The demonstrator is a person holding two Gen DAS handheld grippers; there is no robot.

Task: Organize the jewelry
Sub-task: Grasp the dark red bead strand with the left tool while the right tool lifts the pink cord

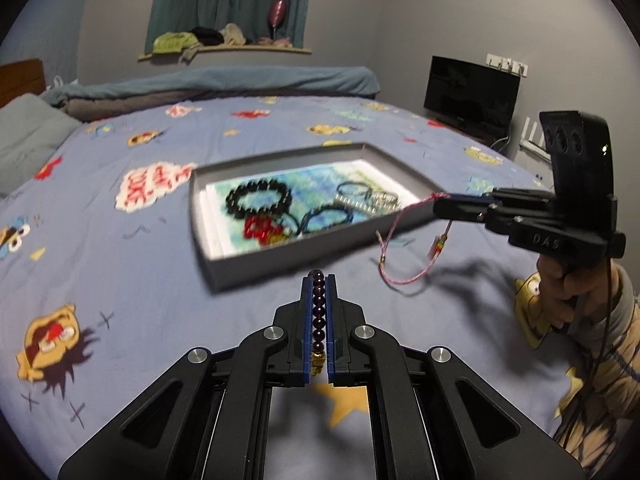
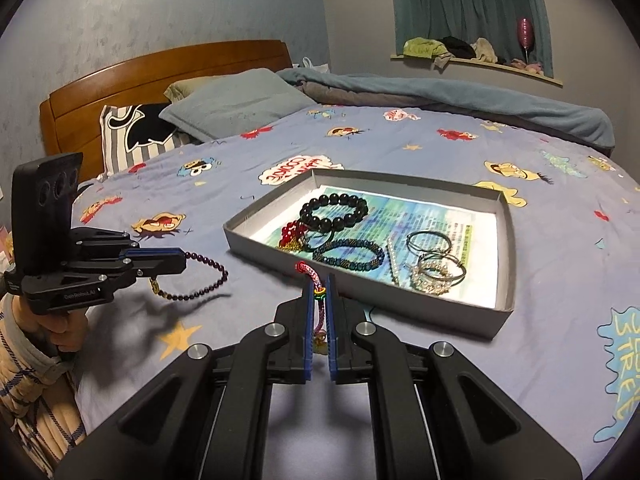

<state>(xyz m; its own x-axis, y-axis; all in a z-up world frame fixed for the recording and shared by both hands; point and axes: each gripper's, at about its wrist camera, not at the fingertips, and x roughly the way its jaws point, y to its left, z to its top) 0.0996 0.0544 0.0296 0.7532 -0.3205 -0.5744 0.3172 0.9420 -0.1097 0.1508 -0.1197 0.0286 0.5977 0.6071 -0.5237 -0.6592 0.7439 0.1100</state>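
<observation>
Left gripper (image 1: 319, 280) pinched a dark bead bracelet (image 2: 200, 280); right gripper (image 2: 319, 280) pinched a pink cord bracelet (image 1: 404, 248), both near the tray's (image 2: 360, 296) front edge

Left wrist view: the tray (image 1: 280, 256) and its jewelry are smeared by motion blur; the purple bead bracelet (image 1: 319, 312) is mostly hidden between the left hand-held gripper (image 1: 319, 280) pads; the printed sheet's (image 2: 432, 216) text is unreadable.

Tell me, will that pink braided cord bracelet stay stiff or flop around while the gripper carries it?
Probably floppy: the pink cord bracelet droops in a loose loop below the right gripper. It looks light, being thin cord with one small charm. The dangling end may swing or snag on the tray rim.
</observation>
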